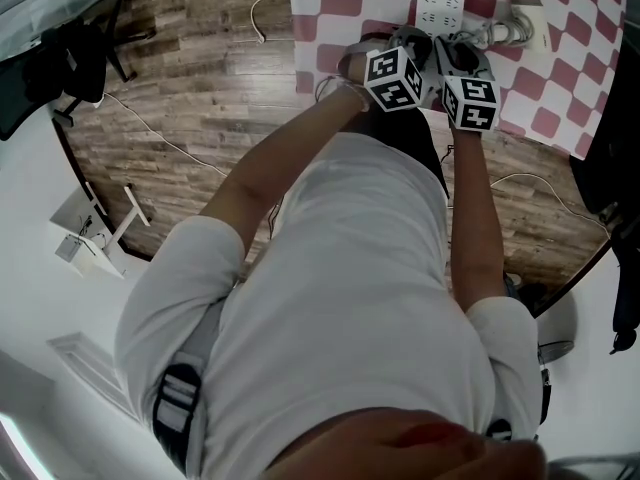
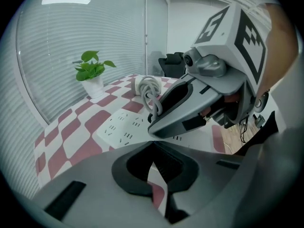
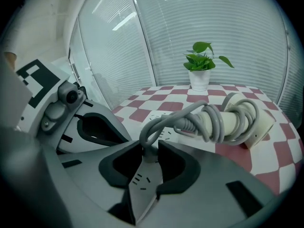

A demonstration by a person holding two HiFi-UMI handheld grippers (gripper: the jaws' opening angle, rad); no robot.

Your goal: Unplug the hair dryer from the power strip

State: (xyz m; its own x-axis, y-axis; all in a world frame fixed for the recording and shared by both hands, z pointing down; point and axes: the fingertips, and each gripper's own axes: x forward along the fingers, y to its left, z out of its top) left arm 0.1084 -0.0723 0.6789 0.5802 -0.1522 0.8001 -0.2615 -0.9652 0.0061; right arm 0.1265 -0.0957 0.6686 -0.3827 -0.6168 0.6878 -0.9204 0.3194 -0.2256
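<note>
The right gripper (image 3: 148,149) has its jaws drawn in narrow on the grey cord (image 3: 164,121) of the hair dryer (image 3: 259,127), pinching it at the low end of the cord's loop, right over the white power strip (image 3: 162,134). The strip's slotted face shows through the wedge-shaped gap beneath the jaw tips. Whether the plug itself is seated in a socket cannot be made out. From the jaws the cord arches up and to the right, then winds in several coils around the cream hair dryer, which lies on its side on the red-and-white checked tabletop (image 3: 284,148), just beyond the strip.

The left gripper (image 2: 151,145) holds nothing: its jaw tips meet, leaving only a thin sliver of checked cloth showing below them. It hovers close beside the right gripper, whose grey body crosses its view between it and the far end of the power strip. The strip lies just ahead of the left jaws.

A potted plant (image 3: 201,69) stands at the tabletop's far edge before slatted blinds (image 3: 228,32), well apart from both grippers.
</note>
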